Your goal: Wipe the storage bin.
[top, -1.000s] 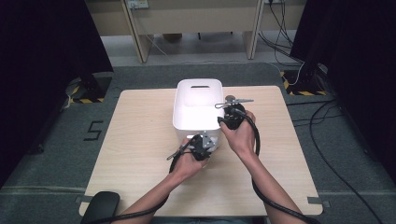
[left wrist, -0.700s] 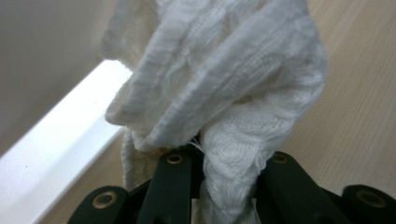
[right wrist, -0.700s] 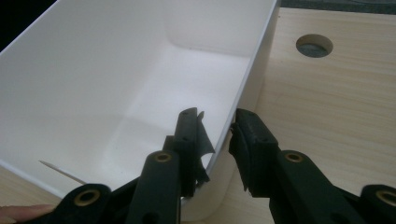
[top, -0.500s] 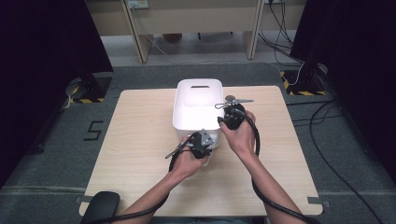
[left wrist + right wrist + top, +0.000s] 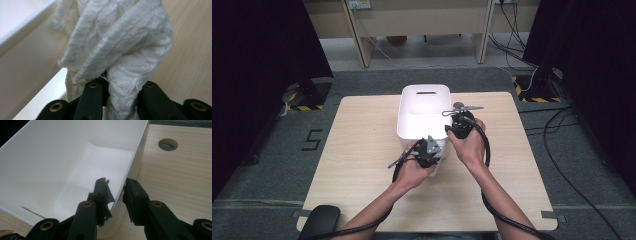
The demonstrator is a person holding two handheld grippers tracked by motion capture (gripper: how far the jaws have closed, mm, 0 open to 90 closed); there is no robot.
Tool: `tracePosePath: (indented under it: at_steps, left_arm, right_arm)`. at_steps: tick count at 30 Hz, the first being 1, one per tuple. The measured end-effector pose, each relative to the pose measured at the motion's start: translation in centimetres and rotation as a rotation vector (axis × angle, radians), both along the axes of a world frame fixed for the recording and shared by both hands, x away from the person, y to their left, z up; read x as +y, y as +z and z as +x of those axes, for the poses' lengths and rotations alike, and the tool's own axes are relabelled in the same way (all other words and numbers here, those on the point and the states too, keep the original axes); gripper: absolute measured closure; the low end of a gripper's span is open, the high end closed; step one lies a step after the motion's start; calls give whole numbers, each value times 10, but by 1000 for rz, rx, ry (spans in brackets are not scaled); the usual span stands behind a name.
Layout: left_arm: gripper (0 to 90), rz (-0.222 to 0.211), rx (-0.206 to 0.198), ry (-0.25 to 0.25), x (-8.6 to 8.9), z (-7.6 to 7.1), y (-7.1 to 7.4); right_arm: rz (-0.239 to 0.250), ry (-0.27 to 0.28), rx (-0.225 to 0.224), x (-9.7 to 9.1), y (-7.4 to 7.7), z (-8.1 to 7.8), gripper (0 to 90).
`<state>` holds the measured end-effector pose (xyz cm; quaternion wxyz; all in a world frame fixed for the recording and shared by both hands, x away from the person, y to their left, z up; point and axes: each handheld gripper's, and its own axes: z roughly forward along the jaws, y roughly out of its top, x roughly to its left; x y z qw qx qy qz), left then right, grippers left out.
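A white open bin (image 5: 423,89) stands at the middle of the wooden table (image 5: 362,150). My left gripper (image 5: 431,150) is at the bin's near right corner, shut on a bunched white knitted cloth (image 5: 438,166). In the left gripper view the cloth (image 5: 120,45) rises from between the jaws of my left gripper (image 5: 120,83), with the bin's wall (image 5: 25,27) to the left. My right gripper (image 5: 455,131) sits on the bin's right wall. In the right gripper view my right gripper (image 5: 116,187) clamps that wall (image 5: 130,167), one jaw inside, one outside.
A round hole (image 5: 168,144) is cut in the tabletop just beyond the bin. The inside of the bin (image 5: 62,165) looks bare. Dark curtains flank the table, and cables (image 5: 562,150) lie on the grey floor to the right. A black object (image 5: 319,220) sits at the table's near left corner.
The left gripper with the cloth has edged slightly toward the bin's corner. The right gripper has stayed on the wall.
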<state>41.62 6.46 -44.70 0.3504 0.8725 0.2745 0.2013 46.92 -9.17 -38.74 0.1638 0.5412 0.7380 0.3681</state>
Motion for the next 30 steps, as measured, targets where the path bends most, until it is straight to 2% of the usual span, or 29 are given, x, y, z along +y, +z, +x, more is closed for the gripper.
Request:
tracePosePath:
  at_steps: [22,30]
  left_arm:
    - [787,19,3,-16,-15,2,-3]
    - [787,28,11,-14,-16,2,-11]
  right_arm:
    - [0,2,1,0,0,0,718]
    - [0,3,0,0,0,0,718]
